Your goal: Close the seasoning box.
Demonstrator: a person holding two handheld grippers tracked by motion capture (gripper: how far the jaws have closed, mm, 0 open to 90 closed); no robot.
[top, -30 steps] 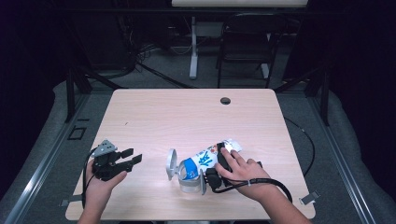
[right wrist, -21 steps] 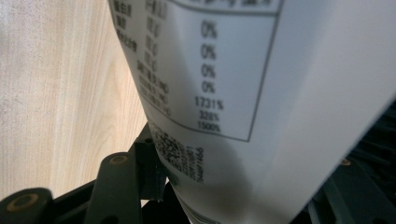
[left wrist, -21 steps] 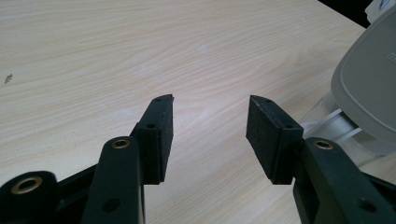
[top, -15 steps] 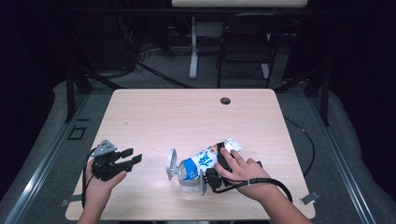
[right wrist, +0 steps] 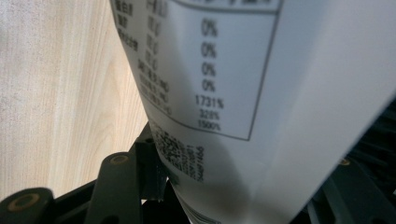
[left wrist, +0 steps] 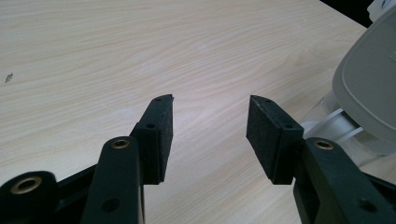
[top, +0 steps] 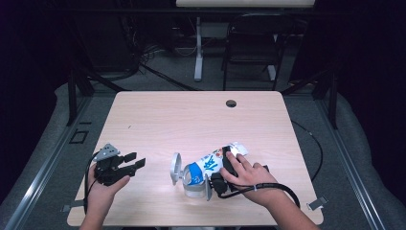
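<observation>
Nothing has moved since the earlier frames: both hands and the carton lie where they were. At the left, the left gripper (top: 128, 163) rests near the table's front-left corner, its jaws apart with only bare wood between them. To its right, a white and blue carton (top: 207, 166) lies tilted on its side near the front edge of the table (top: 191, 115), its lower end at a grey round container (top: 191, 184) (what is inside cannot be made out). The right gripper (top: 221, 178) is clamped on the carton, whose printed side presses close between the jaws in the right gripper view; the hand covers most of that gripper. The table's far half is open, apart from a small dark hole (top: 231, 103) near the back edge.
</observation>
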